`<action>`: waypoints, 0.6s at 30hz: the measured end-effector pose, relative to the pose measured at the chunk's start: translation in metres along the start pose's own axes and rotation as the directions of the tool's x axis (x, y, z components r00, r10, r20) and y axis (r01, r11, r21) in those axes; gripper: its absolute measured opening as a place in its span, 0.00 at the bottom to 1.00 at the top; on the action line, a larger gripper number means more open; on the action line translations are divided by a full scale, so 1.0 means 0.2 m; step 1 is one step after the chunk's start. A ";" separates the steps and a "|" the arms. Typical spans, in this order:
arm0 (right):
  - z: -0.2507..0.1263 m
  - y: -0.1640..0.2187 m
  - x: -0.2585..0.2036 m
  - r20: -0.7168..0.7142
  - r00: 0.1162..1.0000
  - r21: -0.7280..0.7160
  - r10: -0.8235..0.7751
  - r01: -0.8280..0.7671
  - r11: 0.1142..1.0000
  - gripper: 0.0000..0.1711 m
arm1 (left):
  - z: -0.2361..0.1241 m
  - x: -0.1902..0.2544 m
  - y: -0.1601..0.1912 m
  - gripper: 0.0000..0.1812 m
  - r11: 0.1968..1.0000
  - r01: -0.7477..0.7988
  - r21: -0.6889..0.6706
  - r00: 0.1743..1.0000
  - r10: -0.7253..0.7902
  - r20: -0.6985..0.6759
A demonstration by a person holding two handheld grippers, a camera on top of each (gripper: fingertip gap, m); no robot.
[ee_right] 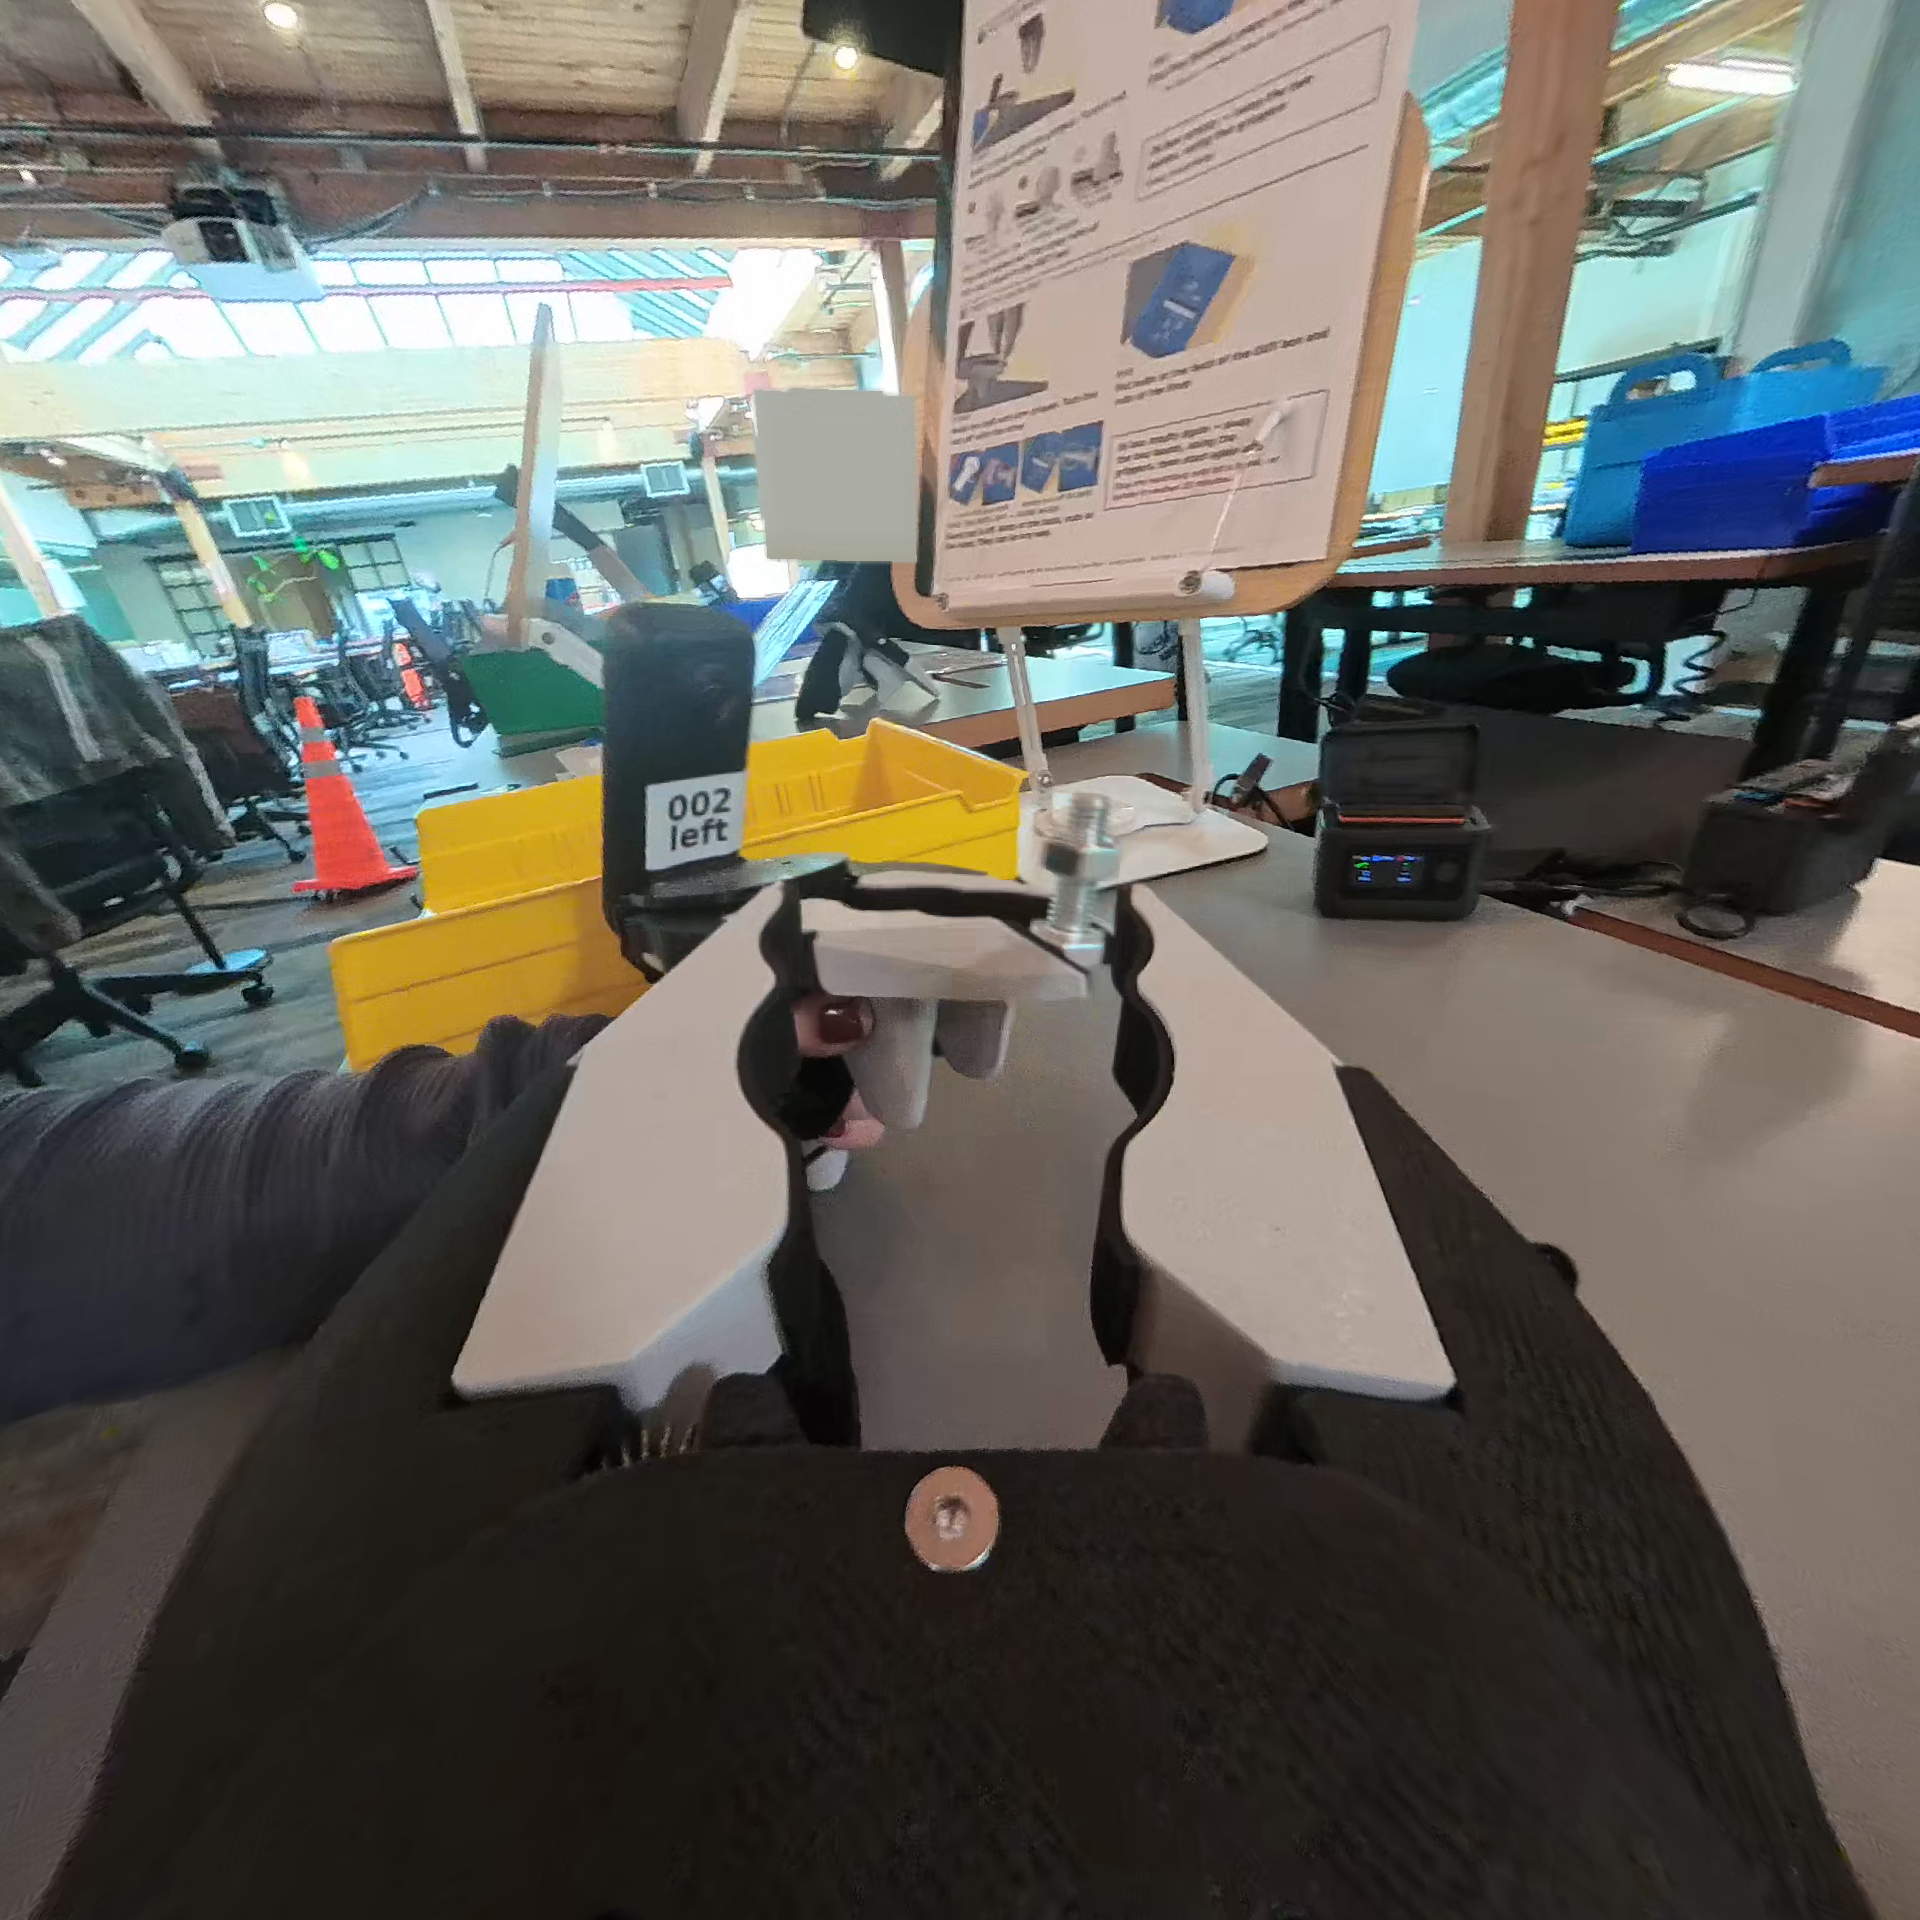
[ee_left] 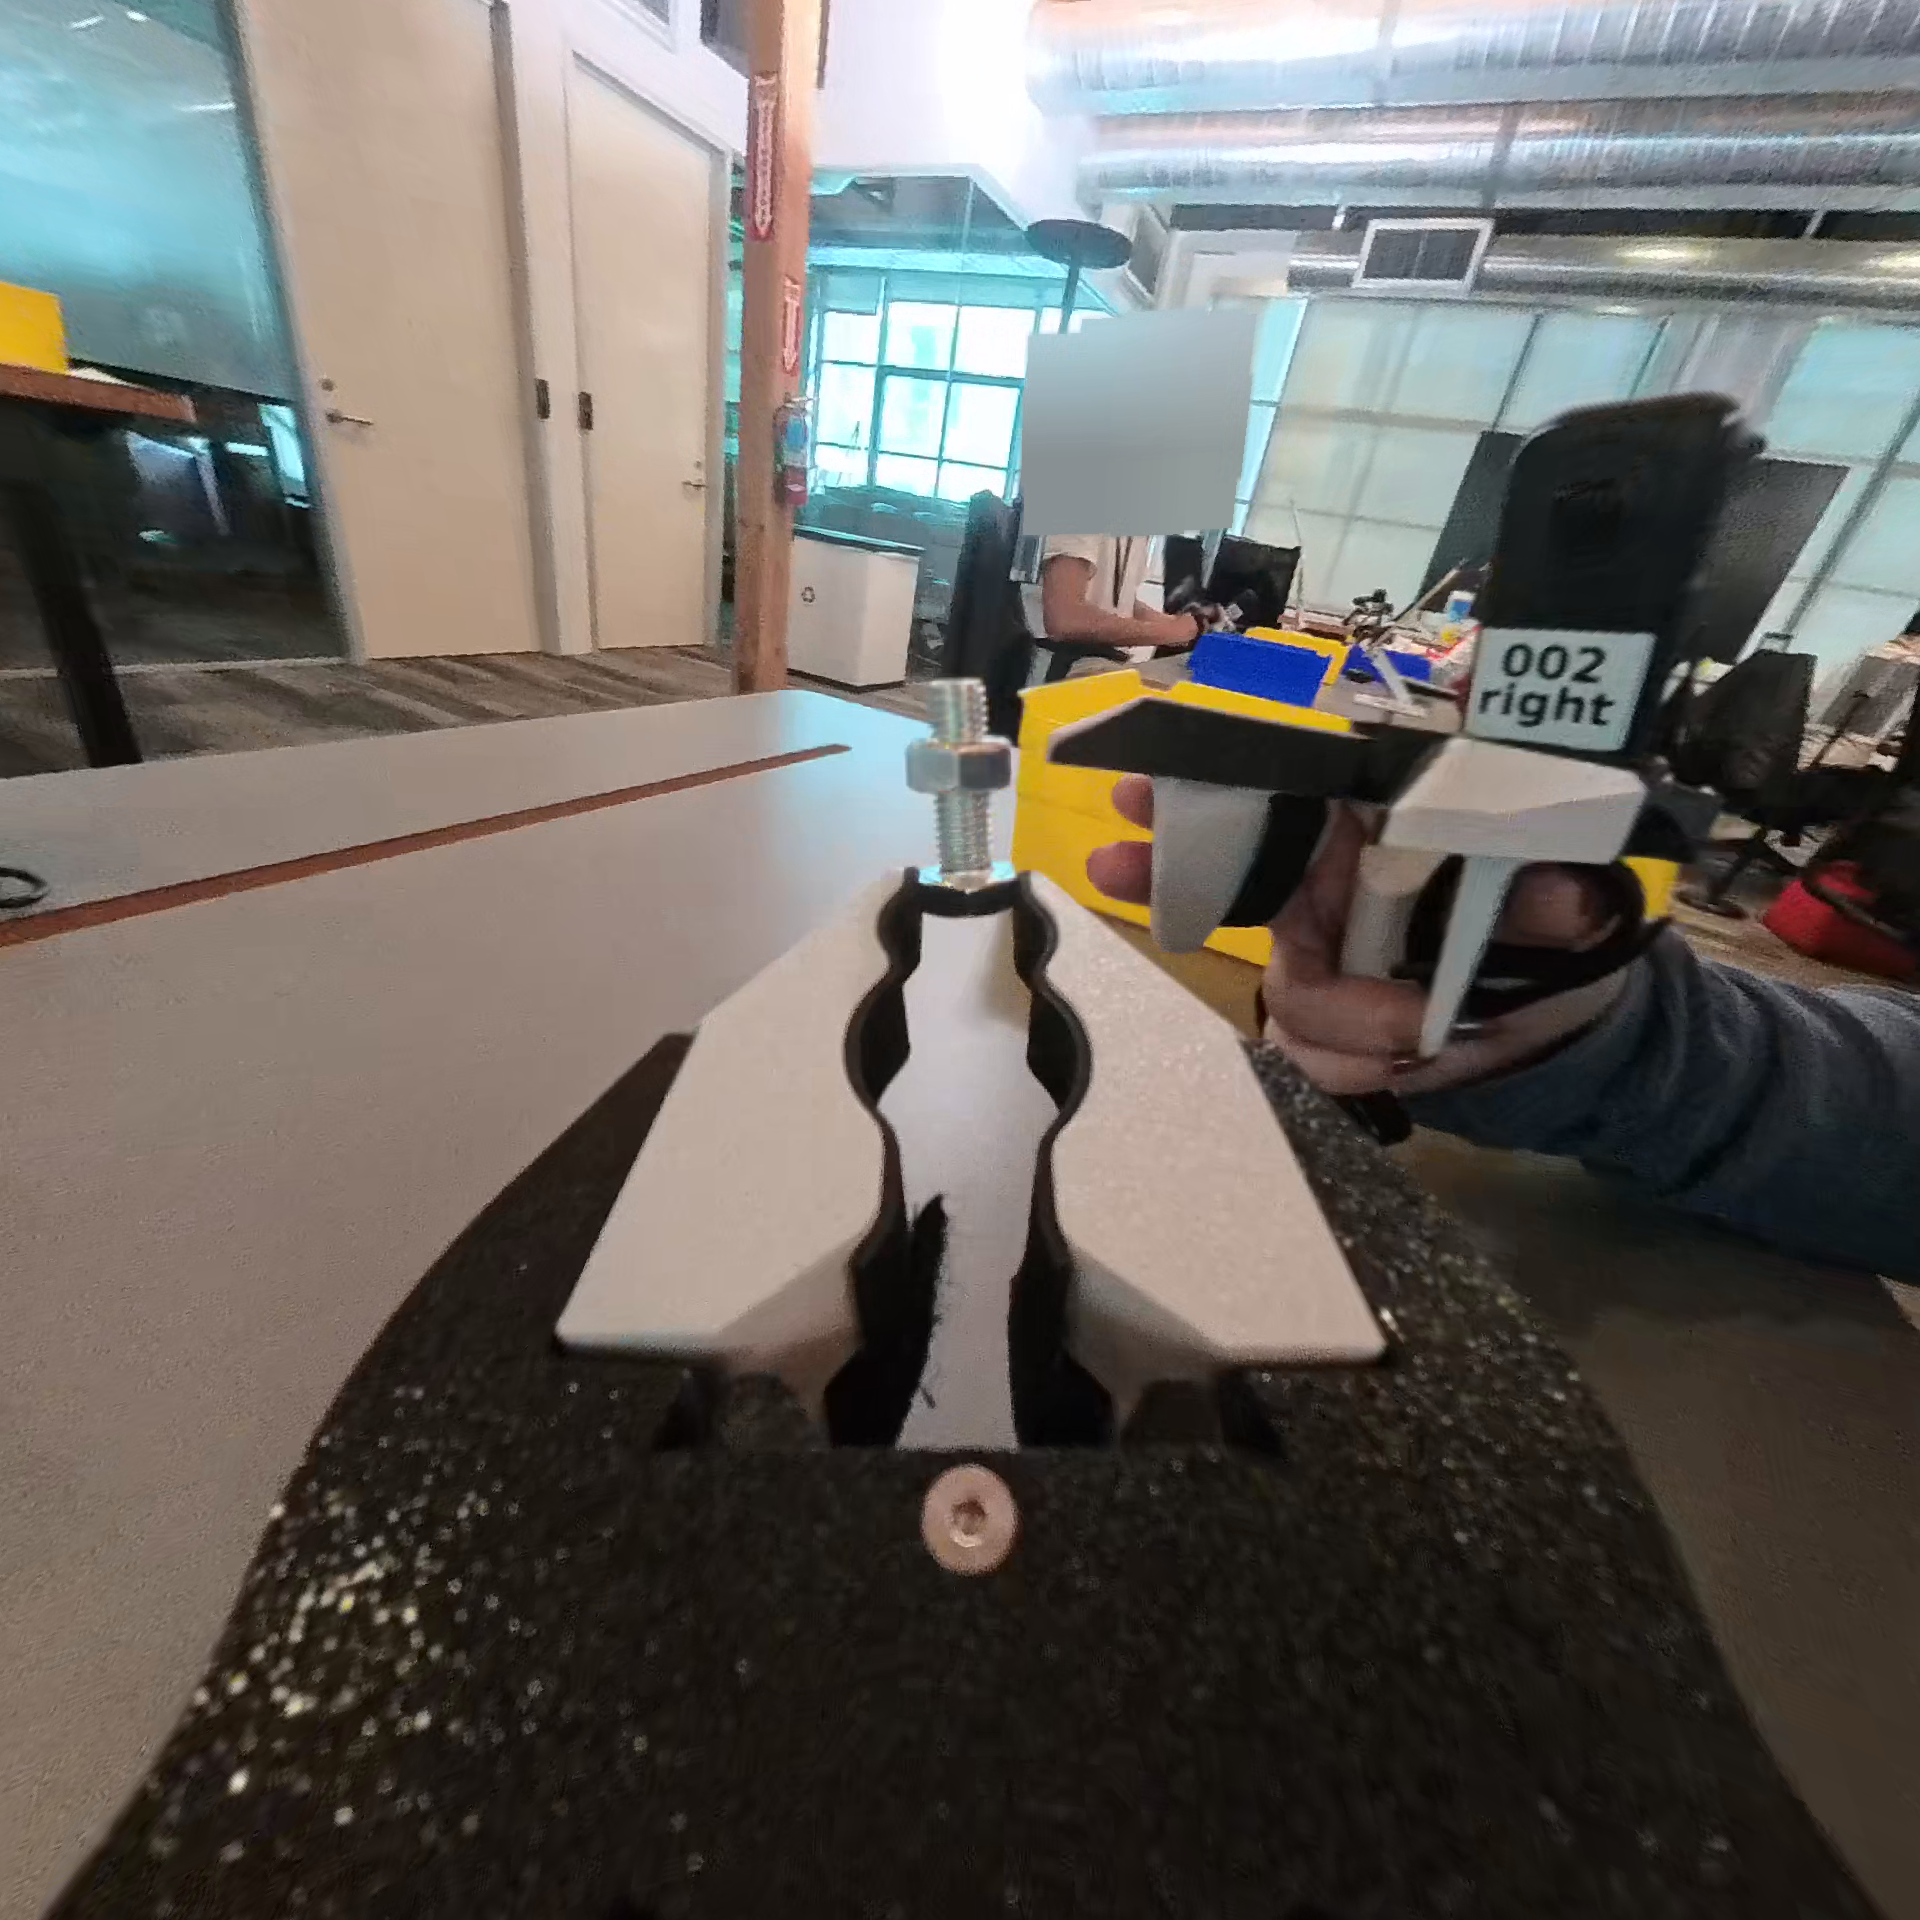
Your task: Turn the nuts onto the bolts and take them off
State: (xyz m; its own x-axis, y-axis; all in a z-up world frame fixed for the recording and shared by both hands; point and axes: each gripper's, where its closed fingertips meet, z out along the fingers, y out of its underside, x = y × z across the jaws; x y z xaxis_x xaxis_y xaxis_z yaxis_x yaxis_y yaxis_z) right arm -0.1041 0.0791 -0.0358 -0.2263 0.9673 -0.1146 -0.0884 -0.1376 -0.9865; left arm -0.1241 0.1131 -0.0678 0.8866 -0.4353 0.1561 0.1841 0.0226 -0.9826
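Observation:
A silver bolt [ee_left: 962, 831] stands upright with its head pinched between the fingertips of my left gripper [ee_left: 962, 896], which is shut on it just above the grey table [ee_left: 312, 1039]. A hex nut [ee_left: 958, 769] sits on the thread, a little below the bolt's top. In the right wrist view the bolt [ee_right: 1081, 904] and nut [ee_right: 1081, 860] show at the left gripper's tips [ee_right: 1081, 961]. My right gripper [ee_right: 956, 909] is open and empty, its jaws wide apart on either side of the left gripper's fingers. It also shows in the left wrist view [ee_left: 1101, 750], level with the nut and just right of it, apart from it.
Yellow bins [ee_right: 727, 831] stand behind the grippers. A stand [ee_right: 1143, 312] with a printed sheet and a white base is at the table's back. A black charger case [ee_right: 1397, 831] and cables lie to the right. A person sits at a far desk [ee_left: 1101, 613]. The black charger case [ee_right: 1397, 831] is about equally far from each gripper, around 30 centimetres.

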 end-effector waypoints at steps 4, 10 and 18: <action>0.01 0.02 0.00 -0.008 1.000 -0.006 0.002 -0.002 1.000 0.37 | 0.04 0.22 0.04 0.08 0.997 -0.059 -0.056 0.976 0.045 -0.214; 0.03 0.03 -0.02 0.009 1.000 -0.027 -0.002 0.002 1.000 0.44 | 0.06 0.08 0.04 0.09 0.999 -0.043 -0.032 0.998 0.042 -0.040; 0.01 0.03 0.01 0.004 1.000 -0.013 0.028 -0.028 1.000 0.38 | 0.04 0.22 0.05 0.08 0.997 0.027 -0.073 0.970 -0.044 -0.238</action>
State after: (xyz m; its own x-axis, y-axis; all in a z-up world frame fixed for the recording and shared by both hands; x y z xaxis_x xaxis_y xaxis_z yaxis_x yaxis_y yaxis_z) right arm -0.1072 0.0793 -0.0406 -0.2329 0.9622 -0.1414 -0.0691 -0.1614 -0.9845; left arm -0.0791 0.1009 -0.0697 0.7516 -0.6372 0.1707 0.1768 -0.0548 -0.9827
